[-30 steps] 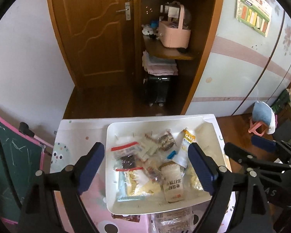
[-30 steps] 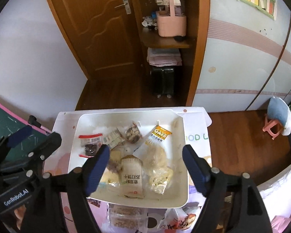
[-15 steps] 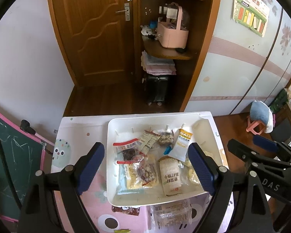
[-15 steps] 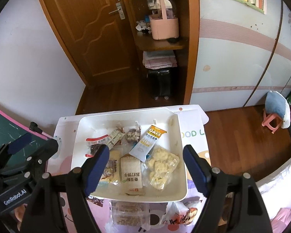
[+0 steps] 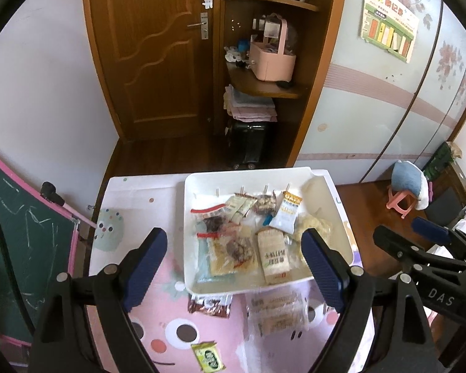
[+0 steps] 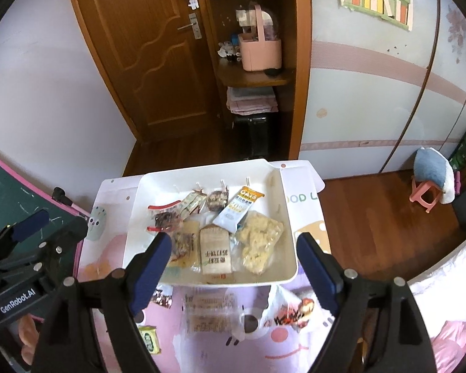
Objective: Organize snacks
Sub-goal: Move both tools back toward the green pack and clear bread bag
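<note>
Currently, far left: a green chalkboard [image 5: 18,248] with a pink frame stands beside the small table [image 5: 130,192], which has a pink cartoon cover. Left gripper [image 5: 234,267] is wide open, nothing between the jaws, hovering over the table's near half. One white tray [image 5: 189,205] sits on the far half of the table, beyond and between the fingertips in both views. In the tray is a loose pile of snack packets; exact count unclear. Readable ones: two clear bags with red seal strips [image 5: 209,213], one beige cracker pack [image 6: 216,253], one white and orange oat bar [image 6: 240,208], one clear bag of pale yellow puffs [image 6: 259,239]. On the cover nearer than the tray, outside it: one dark brown packet [image 5: 209,306], one clear cracker sleeve [image 5: 276,312], one small green packet [image 5: 208,356], one white printed bag [image 6: 290,309]. Right gripper [image 6: 234,265] also wide, jaws have just been opening further, nothing gripped; the tray's near rim lies just beyond its tips. Pink stool [image 6: 427,192] on the floor at far right.
</note>
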Demonstrator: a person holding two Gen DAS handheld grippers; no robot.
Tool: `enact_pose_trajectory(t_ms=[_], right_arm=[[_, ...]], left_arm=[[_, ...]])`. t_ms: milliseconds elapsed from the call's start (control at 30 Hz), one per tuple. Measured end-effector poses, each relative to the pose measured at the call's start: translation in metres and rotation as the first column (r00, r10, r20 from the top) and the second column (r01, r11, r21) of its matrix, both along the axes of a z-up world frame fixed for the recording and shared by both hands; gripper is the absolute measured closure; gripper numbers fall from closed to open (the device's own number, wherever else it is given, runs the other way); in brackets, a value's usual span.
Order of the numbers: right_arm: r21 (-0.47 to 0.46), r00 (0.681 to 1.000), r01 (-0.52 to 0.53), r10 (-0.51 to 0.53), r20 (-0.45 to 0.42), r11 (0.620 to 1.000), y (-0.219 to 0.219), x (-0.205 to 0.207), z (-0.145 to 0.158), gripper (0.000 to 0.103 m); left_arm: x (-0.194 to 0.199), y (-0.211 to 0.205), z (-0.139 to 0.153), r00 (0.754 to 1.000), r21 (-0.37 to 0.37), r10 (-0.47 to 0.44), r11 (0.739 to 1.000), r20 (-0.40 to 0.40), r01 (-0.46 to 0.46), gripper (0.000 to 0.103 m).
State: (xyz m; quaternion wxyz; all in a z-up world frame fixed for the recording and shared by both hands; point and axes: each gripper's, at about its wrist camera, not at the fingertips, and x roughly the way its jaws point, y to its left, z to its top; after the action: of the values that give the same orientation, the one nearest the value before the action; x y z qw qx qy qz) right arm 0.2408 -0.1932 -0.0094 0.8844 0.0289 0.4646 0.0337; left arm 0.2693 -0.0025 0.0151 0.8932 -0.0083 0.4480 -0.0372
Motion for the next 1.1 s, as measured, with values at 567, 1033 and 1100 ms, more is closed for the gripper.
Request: enact_pose_trajectory(t_ms=[567,1033,1100], right_arm=[[-0.046,0.997,-0.038,0.035,-0.072,0.998,0.024,-0.087,-0.034,0.013],[-0.031,0.978,-0.056,0.049,-0.201,0.998,0.035,-0.093,-0.109,0.009],[-0.033,0.975,-0.065,0.056,-0.215,0.997,0.037,-0.09,-0.12,0.005]], left_arm=[[-0.088,0.049,-0.042,0.998,-0.04,-0.003,0.999,-0.07,0.0,0.015],[-0.106,0.07,-0.146,0.957,-0.042,0.083,0.994,-0.276,-0.098,0.015],[-0.106,0.07,-0.159,0.949,-0.034,0.091,0.994,-0.303,-0.107,0.015]])
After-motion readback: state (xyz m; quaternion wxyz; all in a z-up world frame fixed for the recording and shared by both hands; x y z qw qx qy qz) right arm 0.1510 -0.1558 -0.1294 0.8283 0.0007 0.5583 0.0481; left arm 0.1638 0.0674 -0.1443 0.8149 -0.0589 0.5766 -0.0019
